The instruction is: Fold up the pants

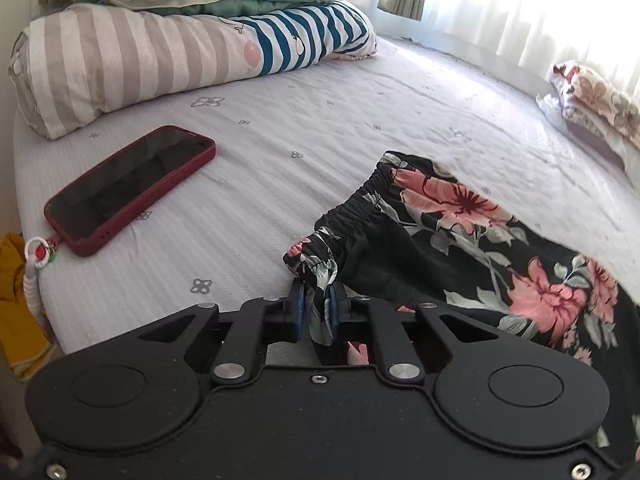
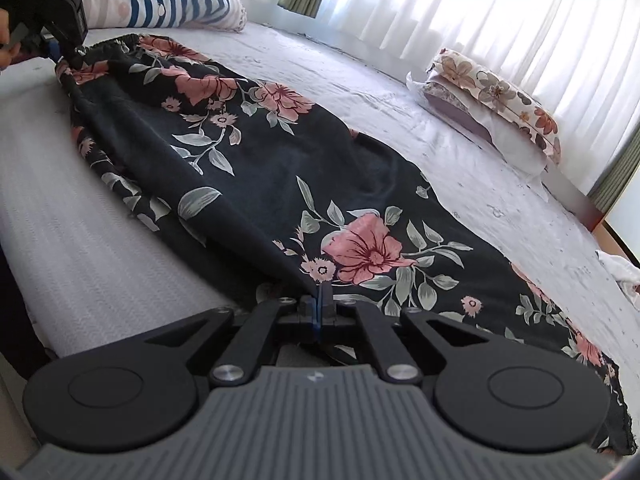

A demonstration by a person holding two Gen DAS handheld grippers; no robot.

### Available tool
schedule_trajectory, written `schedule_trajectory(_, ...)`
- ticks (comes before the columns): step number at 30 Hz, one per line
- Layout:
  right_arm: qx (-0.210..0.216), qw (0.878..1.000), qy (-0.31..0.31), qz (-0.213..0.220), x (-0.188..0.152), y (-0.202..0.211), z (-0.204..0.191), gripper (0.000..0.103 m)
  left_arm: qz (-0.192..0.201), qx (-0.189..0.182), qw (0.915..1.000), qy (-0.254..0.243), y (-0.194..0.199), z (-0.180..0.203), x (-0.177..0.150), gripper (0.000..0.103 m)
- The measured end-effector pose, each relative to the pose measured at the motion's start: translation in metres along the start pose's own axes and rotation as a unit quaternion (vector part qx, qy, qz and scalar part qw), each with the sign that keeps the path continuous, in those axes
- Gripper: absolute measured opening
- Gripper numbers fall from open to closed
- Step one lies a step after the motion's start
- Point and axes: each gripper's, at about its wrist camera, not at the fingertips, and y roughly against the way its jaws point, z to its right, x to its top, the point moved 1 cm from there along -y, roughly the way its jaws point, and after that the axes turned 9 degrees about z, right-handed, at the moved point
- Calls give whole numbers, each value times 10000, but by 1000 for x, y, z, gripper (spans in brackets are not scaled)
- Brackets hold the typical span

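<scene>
Black pants [image 2: 256, 168] with pink flowers and grey leaves lie stretched along the near side of the bed. In the left wrist view the elastic waistband [image 1: 360, 204] runs up from my left gripper [image 1: 318, 304], which is shut on the waistband's near corner, a bunch of cloth pinched between its blue pads. In the right wrist view my right gripper [image 2: 319, 304] is shut on a thin fold at the pants' near edge, partway down the leg. The left gripper [image 2: 70, 54] also shows at the top left of that view, at the waistband corner.
A red-cased phone [image 1: 128, 188] lies on the white sheet [image 1: 320, 112] left of the waistband, a charm hanging off the bed edge. Striped pillow [image 1: 132, 64] and folded quilts sit at the head. A floral pillow [image 2: 496, 104] lies by the curtains. Yellow cloth [image 1: 16, 300] hangs beside the bed.
</scene>
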Motion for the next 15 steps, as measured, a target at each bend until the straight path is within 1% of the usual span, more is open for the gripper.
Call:
schedule_trajectory(5, 101, 9998, -168, -26, -1, 2, 6, 3, -13, 56, 9998, -193, -2, 3, -2, 14)
schedule_trajectory(9, 150, 9995, -265, -22, 0, 2, 8, 10, -55, 86, 9997, -238, -3, 2, -1, 19)
schedule_trajectory(10, 181, 9993, -318, -15, 0, 3, 9, 26, -53, 87, 9996, -256, -2, 2, -1, 21)
schedule_trajectory(11, 212, 9991, -377, -7, 1, 5, 11, 32, -51, 93, 9996, -271, -1, 2, 0, 25)
schedule_trajectory(12, 284, 9986, -451, 13, 1, 7, 13, 40, -47, 107, 9995, -278, 0, 1, 2, 40)
schedule_trajectory(13, 364, 9979, -543, 32, 0, 9, 16, 50, -19, 117, 9996, -268, 3, 0, 3, 53)
schedule_trajectory(15, 544, 9958, -740, 26, 0, 13, 21, 62, 102, 132, 9996, -239, 10, -1, 6, 56)
